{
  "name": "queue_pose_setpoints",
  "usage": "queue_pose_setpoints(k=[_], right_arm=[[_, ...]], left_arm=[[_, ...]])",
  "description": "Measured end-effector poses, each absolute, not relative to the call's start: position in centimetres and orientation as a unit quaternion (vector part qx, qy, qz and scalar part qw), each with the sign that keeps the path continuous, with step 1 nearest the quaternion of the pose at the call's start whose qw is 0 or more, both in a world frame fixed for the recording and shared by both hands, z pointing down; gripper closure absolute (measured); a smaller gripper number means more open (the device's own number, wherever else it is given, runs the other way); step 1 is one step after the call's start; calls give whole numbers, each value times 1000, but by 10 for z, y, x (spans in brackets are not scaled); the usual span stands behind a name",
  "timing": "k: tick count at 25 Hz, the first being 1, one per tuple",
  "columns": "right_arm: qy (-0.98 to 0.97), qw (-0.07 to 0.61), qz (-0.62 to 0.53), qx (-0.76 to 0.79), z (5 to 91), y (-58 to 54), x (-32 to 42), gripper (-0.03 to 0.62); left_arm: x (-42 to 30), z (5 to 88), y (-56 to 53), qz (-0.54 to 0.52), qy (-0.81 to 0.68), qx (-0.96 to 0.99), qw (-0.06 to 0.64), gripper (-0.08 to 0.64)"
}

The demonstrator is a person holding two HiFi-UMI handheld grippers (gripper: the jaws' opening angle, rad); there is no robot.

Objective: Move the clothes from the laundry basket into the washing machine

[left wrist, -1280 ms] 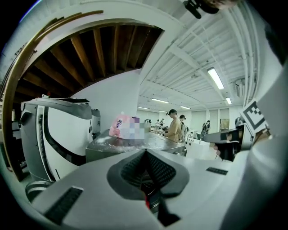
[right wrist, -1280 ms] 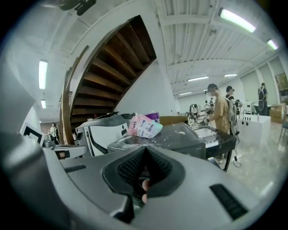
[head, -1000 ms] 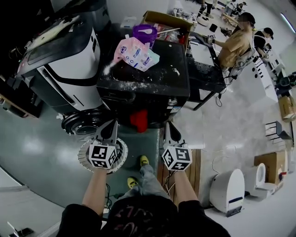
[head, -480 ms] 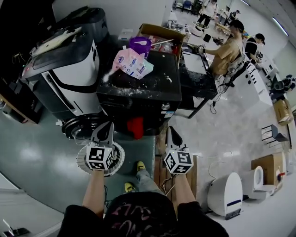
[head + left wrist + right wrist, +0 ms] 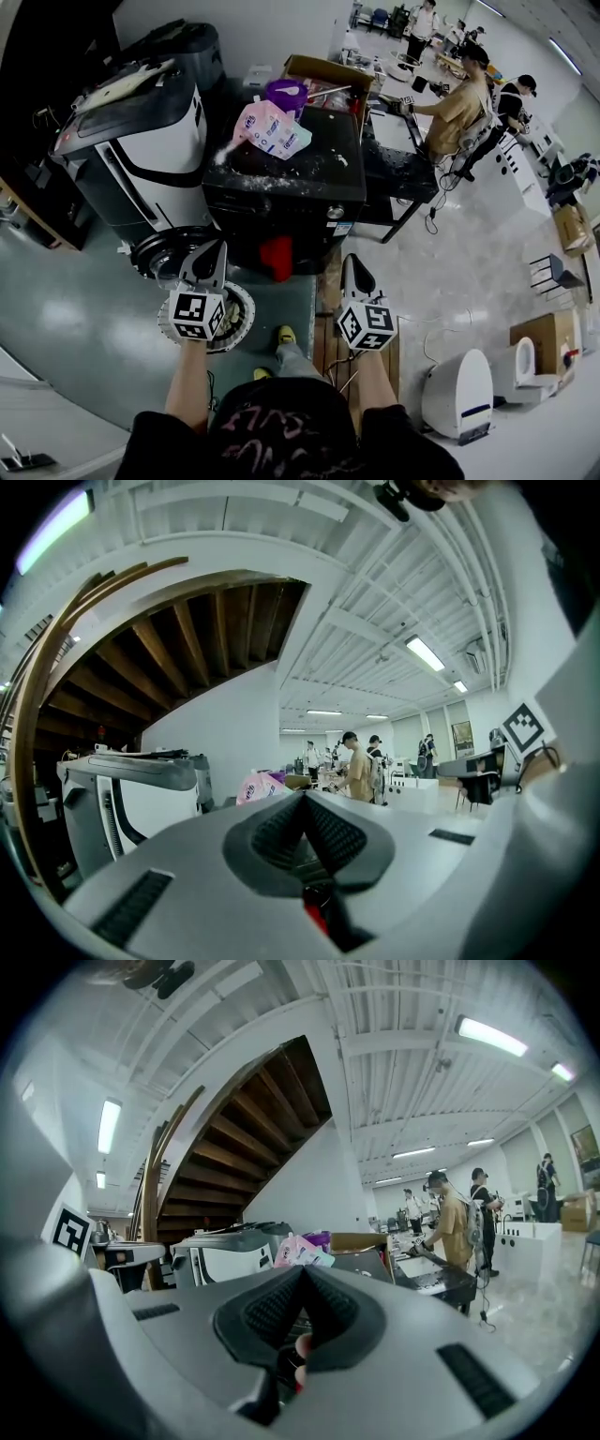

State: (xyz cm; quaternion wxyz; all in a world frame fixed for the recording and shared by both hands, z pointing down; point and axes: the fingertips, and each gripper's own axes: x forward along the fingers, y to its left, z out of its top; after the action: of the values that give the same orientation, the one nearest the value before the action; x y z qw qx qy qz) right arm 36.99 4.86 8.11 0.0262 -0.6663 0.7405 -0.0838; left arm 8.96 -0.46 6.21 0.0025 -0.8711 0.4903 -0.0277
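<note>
Both left gripper (image 5: pixel 214 255) and right gripper (image 5: pixel 352 265) are clenched empty; spread the fingers (image 5: pixel 277 834) before reaching down into the laundry basket (image 5: pixel 244 314).

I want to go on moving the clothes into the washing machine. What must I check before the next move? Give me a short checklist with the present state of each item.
1. Left hand-held gripper empty: ok, jaws together, nothing between them.
2. Right hand-held gripper empty: ok, jaws together, nothing between them.
3. Jaws ready to grasp: not ok, both must open first.
4. Washing machine door open: ok, the round door seems swung out to the left.
5. Red cloth fully inside: not ok, it seems to hang at the front opening.
6. Clothes in the laundry basket: cannot tell, the left gripper covers part of it.
</note>
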Motion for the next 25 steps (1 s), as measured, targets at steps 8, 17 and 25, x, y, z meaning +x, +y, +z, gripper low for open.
queue_pose_setpoints(k=[8,17,25], right_arm=[[739,29,-70,-670,70,62,373,589],[741,26,-59,-668,63,66,371,589],[741,21,-58,-668,59,68,371,589]], left_arm=[[83,54,14,-23,493,-870,12,549],[82,49,19,-20,494,-869,14,549],[83,45,19,-20,493,-870,12,549]])
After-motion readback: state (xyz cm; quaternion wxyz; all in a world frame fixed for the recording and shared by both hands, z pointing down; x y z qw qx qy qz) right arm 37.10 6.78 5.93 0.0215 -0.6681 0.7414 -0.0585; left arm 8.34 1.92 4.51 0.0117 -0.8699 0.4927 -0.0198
